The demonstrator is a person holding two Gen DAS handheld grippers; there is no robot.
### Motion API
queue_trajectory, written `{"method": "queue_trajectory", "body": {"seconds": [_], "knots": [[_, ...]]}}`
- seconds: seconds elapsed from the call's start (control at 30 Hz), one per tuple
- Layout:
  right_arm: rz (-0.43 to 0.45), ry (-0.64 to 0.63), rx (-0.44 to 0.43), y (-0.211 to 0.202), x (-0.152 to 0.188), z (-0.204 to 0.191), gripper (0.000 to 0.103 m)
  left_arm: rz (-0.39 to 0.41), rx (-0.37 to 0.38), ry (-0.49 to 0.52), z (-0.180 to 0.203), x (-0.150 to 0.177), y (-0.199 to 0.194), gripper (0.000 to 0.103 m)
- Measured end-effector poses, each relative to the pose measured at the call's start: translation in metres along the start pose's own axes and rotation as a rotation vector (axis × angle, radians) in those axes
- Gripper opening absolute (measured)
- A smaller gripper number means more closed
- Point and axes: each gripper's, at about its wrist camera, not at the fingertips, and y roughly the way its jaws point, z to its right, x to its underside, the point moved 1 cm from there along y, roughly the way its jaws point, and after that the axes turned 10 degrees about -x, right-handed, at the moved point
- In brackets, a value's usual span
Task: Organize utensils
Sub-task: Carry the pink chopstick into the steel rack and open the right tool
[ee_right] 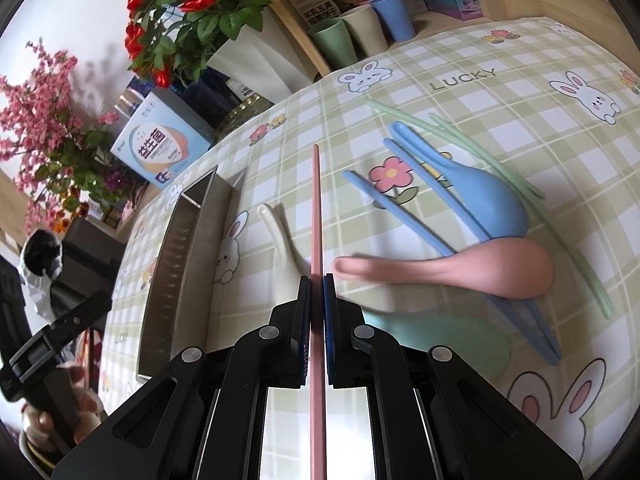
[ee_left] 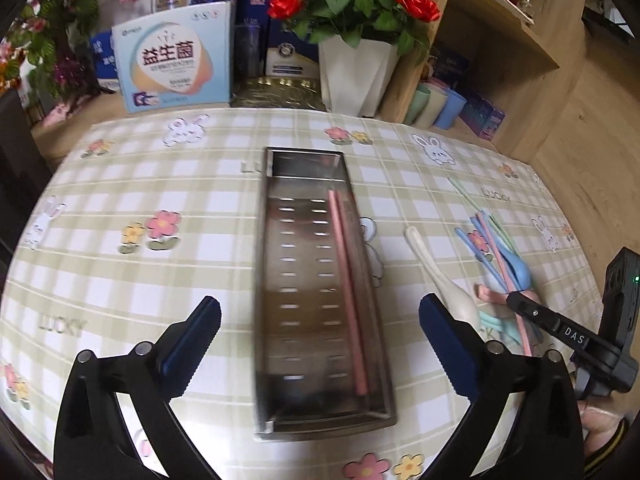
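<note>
1. While its jaws press together on a pink chopstick (ee_right: 316,216), the right gripper (ee_right: 317,280) holds that stick pointing straight ahead, over the desk (ee_right: 520,92).
2. Just right of it lie a pink spoon (ee_right: 480,270), a blue spoon (ee_right: 476,188), blue chopsticks (ee_right: 400,208) and green chopsticks (ee_right: 472,148); a white spoon (ee_right: 280,240) lies just left.
3. Spread wide, the left gripper (ee_left: 320,316) hangs above the steel tray (ee_left: 280,280), where another pink chopstick (ee_left: 346,280) lies.
</note>
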Motion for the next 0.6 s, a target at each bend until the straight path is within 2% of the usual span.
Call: {"method": "queue_trajectory", "body": {"seconds": [0.1,0.3,0.4,0.6], "knots": [[-0.018,-0.011,0.001,0.005,0.002,-0.011,0.006,-0.001,-0.018,-0.001,-0.013,0.002,-0.002,0.097],[-0.045,-0.019,-0.001,0.018,-0.001,-0.037,0.006,0.076,-0.023,-0.009,-0.037,0.012,-0.012,0.097],[-0.059,-0.015,-0.010,0.029,-0.005,-0.055,0.006,0.107,-0.006,-0.033,-0.049,0.015,-0.016,0.097],[-0.107,-0.014,-0.030,0.062,-0.008,-0.099,0.006,0.109,-0.004,-0.108,-0.081,0.020,-0.017,0.097]]}}
